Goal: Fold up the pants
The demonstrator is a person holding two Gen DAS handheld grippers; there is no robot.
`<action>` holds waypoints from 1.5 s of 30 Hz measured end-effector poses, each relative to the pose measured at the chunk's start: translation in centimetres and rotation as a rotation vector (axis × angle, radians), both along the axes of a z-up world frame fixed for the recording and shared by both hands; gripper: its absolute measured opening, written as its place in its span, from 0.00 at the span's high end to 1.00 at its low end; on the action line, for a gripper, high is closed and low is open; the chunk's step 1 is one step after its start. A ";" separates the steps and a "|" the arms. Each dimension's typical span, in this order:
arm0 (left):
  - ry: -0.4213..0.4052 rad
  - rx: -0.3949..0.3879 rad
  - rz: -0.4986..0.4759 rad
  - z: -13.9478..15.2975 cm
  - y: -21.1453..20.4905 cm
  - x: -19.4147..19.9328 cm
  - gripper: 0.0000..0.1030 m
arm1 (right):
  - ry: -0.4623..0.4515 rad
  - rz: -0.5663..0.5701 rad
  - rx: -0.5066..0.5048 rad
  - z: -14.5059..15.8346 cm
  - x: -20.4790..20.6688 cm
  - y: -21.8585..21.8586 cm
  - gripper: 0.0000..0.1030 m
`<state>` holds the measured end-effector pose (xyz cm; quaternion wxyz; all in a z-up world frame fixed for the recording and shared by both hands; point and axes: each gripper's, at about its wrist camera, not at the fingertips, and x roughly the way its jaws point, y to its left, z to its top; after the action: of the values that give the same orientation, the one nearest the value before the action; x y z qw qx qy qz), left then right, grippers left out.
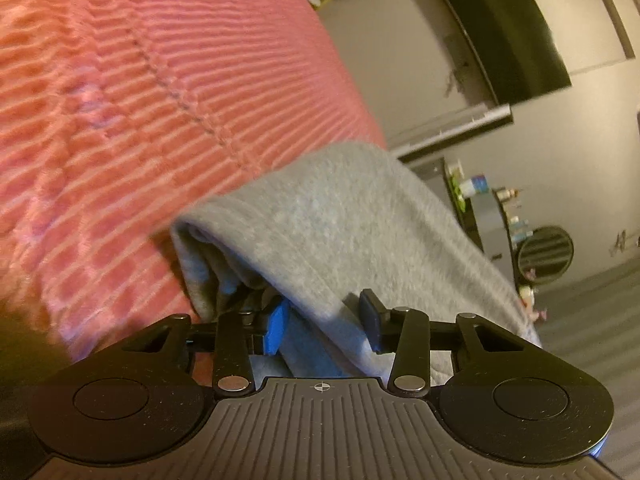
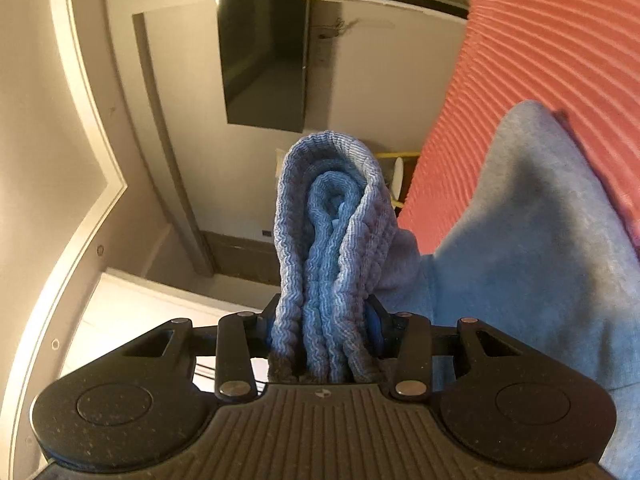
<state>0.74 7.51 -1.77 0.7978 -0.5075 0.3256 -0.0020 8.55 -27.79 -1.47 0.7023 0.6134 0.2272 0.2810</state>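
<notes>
1. The right hand-held gripper [image 2: 324, 328] is clamped on the bunched ribbed waistband of the grey pants [image 2: 520, 240].
2. The left hand-held gripper [image 1: 324, 324] pinches a pants edge.
3. The pants hang just above the pink bedspread [image 1: 140, 100].

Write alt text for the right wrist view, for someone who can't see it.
The right gripper is shut on the ribbed waistband of grey pants, bunched in folds between its fingers. The pants trail right over a red bedspread. Behind are beige walls and a dark TV.
</notes>
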 end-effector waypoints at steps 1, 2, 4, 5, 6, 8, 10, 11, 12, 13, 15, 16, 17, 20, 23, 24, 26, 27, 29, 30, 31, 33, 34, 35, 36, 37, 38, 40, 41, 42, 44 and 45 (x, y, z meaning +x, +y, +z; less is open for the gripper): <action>0.002 -0.003 0.018 0.1 0.3 -0.1 0.57 | 0.004 -0.001 0.009 0.0 -0.1 -0.1 0.61; 0.002 -0.002 0.038 0.2 0.4 -0.3 0.56 | 0.003 -0.001 0.018 0.0 -0.1 -0.1 0.61; 0.018 0.072 0.112 0.7 0.7 -0.7 0.46 | -0.007 -0.004 0.029 0.1 0.0 -0.3 0.61; 0.027 0.074 0.130 0.7 1.1 -0.8 0.45 | -0.012 -0.006 0.037 0.0 -0.1 -0.3 0.61; 0.023 0.022 0.120 0.4 1.4 -0.8 0.45 | -0.016 -0.010 0.047 -0.2 -0.3 -0.3 0.61; 0.004 -0.049 0.087 0.3 1.6 -1.0 0.45 | -0.022 -0.015 0.051 -0.2 -0.5 -0.6 0.61; -0.008 -0.041 0.032 0.8 1.0 -1.1 0.45 | -0.019 -0.020 0.052 -0.2 -0.4 -0.8 0.61; -0.021 -0.051 -0.003 1.1 0.5 -1.3 0.44 | -0.014 -0.023 0.057 -0.3 -0.5 -0.9 0.61; -0.029 -0.050 -0.040 1.4 -0.2 -1.5 0.41 | -0.009 -0.025 0.060 -0.4 -0.5 -0.9 0.61; -0.030 -0.039 -0.069 1.5 -1.0 -1.5 0.39 | -0.005 -0.027 0.061 -0.5 -0.5 -1.0 0.61; -0.021 -0.017 -0.134 1.6 -2.4 -1.2 0.37 | -0.004 -0.027 0.061 -0.4 -0.6 -0.9 0.61; -0.002 -0.003 -0.152 1.4 -2.9 -0.7 0.37 | -0.007 -0.026 0.061 -0.4 -0.6 -0.9 0.61; 0.017 0.014 -0.150 1.2 -3.2 -0.3 0.37 | -0.010 -0.024 0.059 -0.4 -0.6 -0.9 0.61; 0.041 -0.010 -0.086 0.5 -3.1 0.8 0.36 | -0.023 -0.021 0.048 -0.1 -0.6 -0.8 0.61; 0.029 -0.019 0.010 0.5 -2.1 1.2 0.37 | -0.035 -0.016 0.064 -0.2 -0.6 -0.8 0.61; 0.026 -0.042 0.040 0.4 -1.8 1.3 0.38 | -0.038 -0.014 0.064 -0.1 -0.5 -0.8 0.61; 0.032 -0.090 0.083 0.0 -1.3 1.5 0.45 | -0.045 -0.009 0.064 0.0 -0.5 -0.7 0.61; 0.037 -0.104 0.100 -0.1 -1.1 1.5 0.48 | -0.048 -0.007 0.065 0.0 -0.5 -0.7 0.61; 0.058 -0.102 0.117 -0.6 -0.5 0.9 0.54 | -0.046 -0.002 0.063 0.0 -0.4 -0.7 0.61; 0.064 -0.103 0.125 -0.7 -0.4 0.7 0.56 | -0.039 0.001 0.057 0.0 -0.4 -0.7 0.61; 0.064 -0.102 0.131 -0.6 -0.3 0.4 0.56 | -0.026 0.003 0.027 0.1 -0.4 -0.8 0.61; 0.065 -0.078 0.129 -0.1 -0.2 0.1 0.56 | 0.006 0.001 -0.054 0.2 -0.4 -1.0 0.62; 0.061 -0.052 0.125 0.2 -0.4 0.0 0.56 | 0.030 -0.002 -0.107 0.3 -0.4 -1.2 0.62; 0.060 -0.020 0.116 0.3 -0.4 -0.4 0.56 | 0.064 -0.005 -0.171 0.2 -0.3 -1.4 0.62; 0.058 0.012 0.109 0.6 -0.6 -0.4 0.56 | 0.097 -0.009 -0.236 0.1 -0.2 -1.5 0.62; 0.053 0.040 0.111 1.0 -0.7 -0.4 0.56 | 0.125 -0.010 -0.291 -0.1 -0.1 -1.6 0.62; 0.054 0.068 0.116 1.4 -1.0 -0.4 0.56 | 0.163 -0.006 -0.345 -0.5 0.1 -1.6 0.62; 0.050 0.130 0.141 2.0 -0.9 -0.9 0.55 | 0.246 0.015 -0.429 -1.4 0.7 -1.4 0.62; 0.043 0.166 0.153 2.4 -0.9 -1.0 0.55 | 0.280 0.027 -0.457 -1.9 1.0 -1.4 0.62; 0.040 0.190 0.158 2.8 -0.7 -1.1 0.55 | 0.291 0.028 -0.478 -2.0 1.2 -1.4 0.62; 0.031 0.185 0.158 3.3 -0.2 -1.4 0.55 | 0.265 0.036 -0.515 -1.5 1.3 -1.2 0.62; 0.037 0.186 0.162 3.5 0.1 -1.6 0.55 | 0.255 0.041 -0.520 -1.3 1.4 -1.2 0.62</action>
<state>-0.84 7.62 1.75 0.8329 -0.4558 0.2969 0.1020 9.93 -28.95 -2.78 0.7959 0.4384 0.3903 0.1483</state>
